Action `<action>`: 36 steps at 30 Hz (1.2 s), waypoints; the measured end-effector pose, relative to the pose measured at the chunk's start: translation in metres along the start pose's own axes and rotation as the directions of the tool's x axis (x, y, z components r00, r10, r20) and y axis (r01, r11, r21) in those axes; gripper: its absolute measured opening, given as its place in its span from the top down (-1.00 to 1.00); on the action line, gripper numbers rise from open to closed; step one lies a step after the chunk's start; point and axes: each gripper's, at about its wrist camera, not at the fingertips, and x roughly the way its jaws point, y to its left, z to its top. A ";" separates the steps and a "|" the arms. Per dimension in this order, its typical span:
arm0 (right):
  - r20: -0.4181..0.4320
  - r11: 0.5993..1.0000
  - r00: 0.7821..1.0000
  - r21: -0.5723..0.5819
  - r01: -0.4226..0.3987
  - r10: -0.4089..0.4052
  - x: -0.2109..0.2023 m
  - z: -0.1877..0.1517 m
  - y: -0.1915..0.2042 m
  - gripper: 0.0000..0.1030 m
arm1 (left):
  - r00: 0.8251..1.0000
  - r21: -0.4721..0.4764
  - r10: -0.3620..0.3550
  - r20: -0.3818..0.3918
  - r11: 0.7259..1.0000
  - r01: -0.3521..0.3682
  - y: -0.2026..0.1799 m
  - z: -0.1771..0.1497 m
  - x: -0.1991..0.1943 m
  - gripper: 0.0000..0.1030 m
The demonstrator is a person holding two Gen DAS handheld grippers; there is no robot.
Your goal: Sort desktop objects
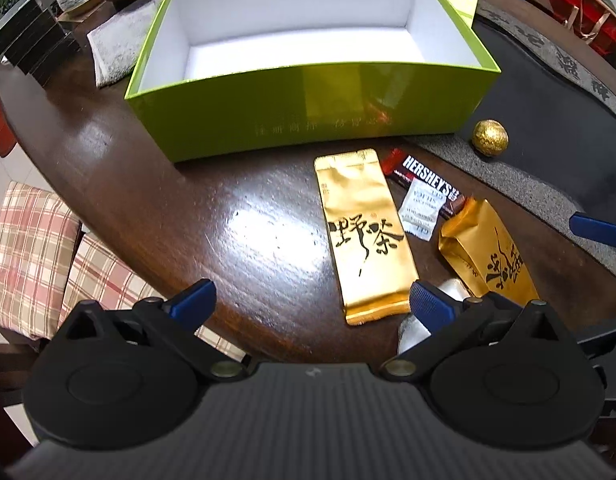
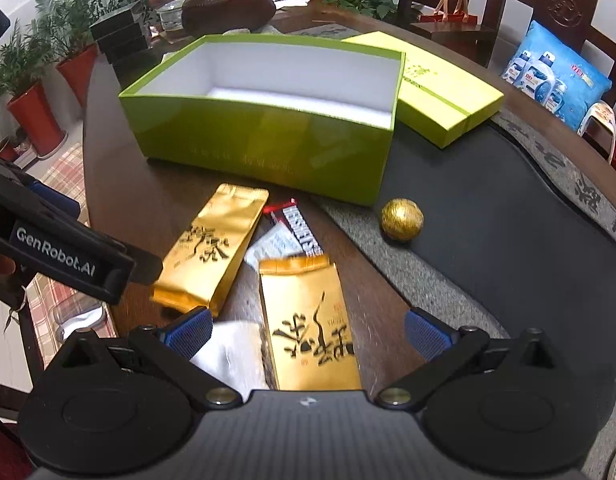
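Note:
An open green box [image 1: 308, 108] [image 2: 263, 140] with a white, bare inside stands on the dark wooden table. In front of it lie two gold tea pouches [image 1: 364, 236] [image 2: 211, 252], the second [image 1: 492, 256] [image 2: 308, 328] further right, a Hershey's bar [image 1: 424, 180] [image 2: 297, 224], a small white sachet [image 1: 422, 212] [image 2: 267, 250], a silver packet [image 1: 416, 334] [image 2: 227, 360] and a gold foil ball [image 1: 490, 138] [image 2: 402, 220]. My left gripper [image 1: 312, 304] hovers open just left of the first pouch. My right gripper [image 2: 305, 326] is open over the second pouch, holding nothing.
The box's green lid [image 2: 444, 96] lies behind the box on the right. A grey-edged dark mat [image 2: 488, 240] covers the table's right side. A stack of black boxes [image 1: 35, 48], a grey cloth [image 1: 119, 48], a teapot [image 2: 227, 10] and plaid-cushioned chairs [image 1: 35, 256] surround the area.

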 end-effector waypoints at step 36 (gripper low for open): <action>-0.022 0.999 1.000 0.027 0.019 -0.019 0.043 0.055 0.002 -1.00 | 1.000 0.047 -0.021 -0.009 0.999 0.021 0.019 0.054 0.027 -1.00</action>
